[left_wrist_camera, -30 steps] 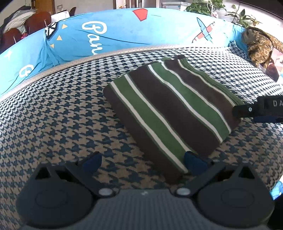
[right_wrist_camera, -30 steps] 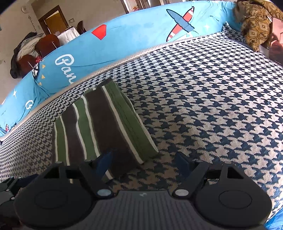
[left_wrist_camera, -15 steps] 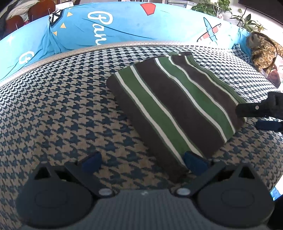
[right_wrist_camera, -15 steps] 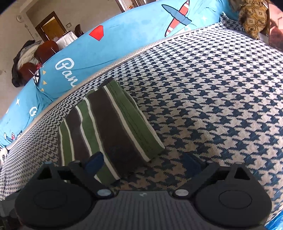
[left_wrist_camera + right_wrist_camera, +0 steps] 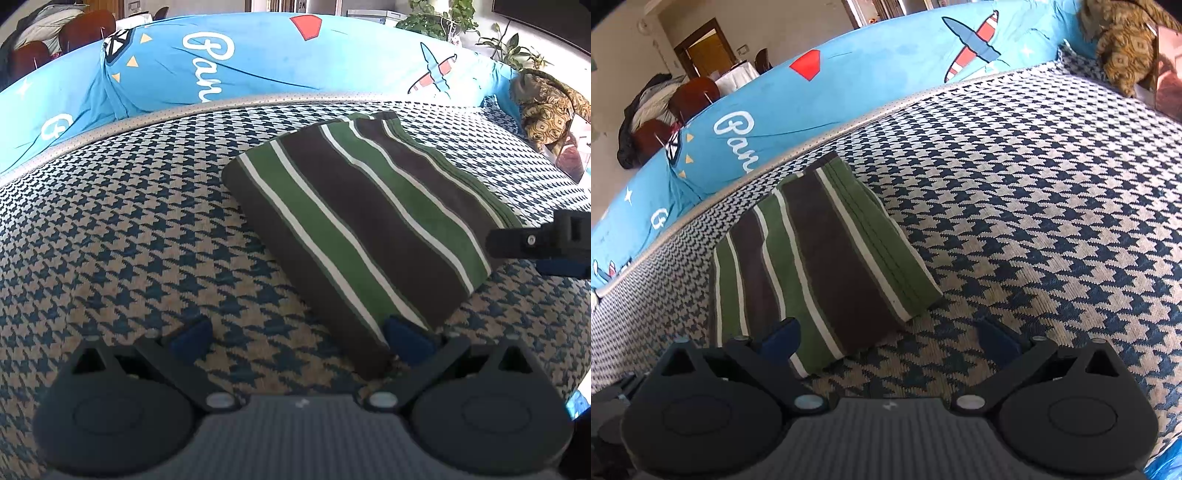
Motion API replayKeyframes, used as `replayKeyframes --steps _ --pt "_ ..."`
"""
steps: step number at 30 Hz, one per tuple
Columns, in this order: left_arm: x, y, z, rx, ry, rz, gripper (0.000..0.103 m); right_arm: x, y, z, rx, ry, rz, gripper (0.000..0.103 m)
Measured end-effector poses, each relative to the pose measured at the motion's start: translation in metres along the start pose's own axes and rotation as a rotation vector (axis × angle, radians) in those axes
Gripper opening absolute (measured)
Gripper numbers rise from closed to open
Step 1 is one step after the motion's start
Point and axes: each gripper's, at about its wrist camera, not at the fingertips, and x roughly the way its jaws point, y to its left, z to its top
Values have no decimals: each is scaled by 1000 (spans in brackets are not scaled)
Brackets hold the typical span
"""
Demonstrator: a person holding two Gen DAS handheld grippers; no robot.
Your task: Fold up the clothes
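A folded striped garment (image 5: 362, 225), with brown, green and white stripes, lies flat on the houndstooth cover (image 5: 129, 236) of a bed or sofa. It forms a neat rectangle which runs diagonally from the near side toward the far side. Behind it, along the far edge of the cover, lies a long blue cushion (image 5: 240, 59) with white letters and a printed airplane.

The left gripper (image 5: 297, 338) is low over the cover, and its fingers are spread wide with nothing between them. Its right blue fingertip (image 5: 406, 336) is at the near corner of the garment; if it touches the cloth cannot be told. The right gripper (image 5: 886, 334) also has its fingers wide apart and holds nothing. Its left fingertip (image 5: 783, 334) is in front of the near edge of the garment (image 5: 816, 254), and the other one is over the bare cover (image 5: 1052, 206). In the left wrist view, the right gripper (image 5: 543, 245) is seen at the right side of the garment.

At the far right lies a brown patterned cloth (image 5: 546, 107).
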Motion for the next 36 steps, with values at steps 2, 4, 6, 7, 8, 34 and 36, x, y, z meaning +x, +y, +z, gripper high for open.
replayKeyframes --steps 2,4,6,7,8,34,36 --pt "0 0 -1 2 -5 0 103 0 2 -2 1 -10 -7 103" --pt "-1 -1 -1 4 -10 1 103 -1 2 -4 -1 -16 -13 103" --pt "-1 -1 -2 6 -15 3 103 -2 3 -6 -2 -21 -19 103" --pt "-1 -1 -2 7 -16 2 103 -3 4 -7 -3 -24 -22 103" --pt "-1 -1 -3 8 -18 1 103 -3 4 -8 -4 -27 -25 103" --pt "-35 7 -35 -7 -27 46 103 -21 12 -33 3 -78 -19 103" --pt "-37 7 -38 -7 -26 49 103 -22 13 -36 -5 -76 -17 103"
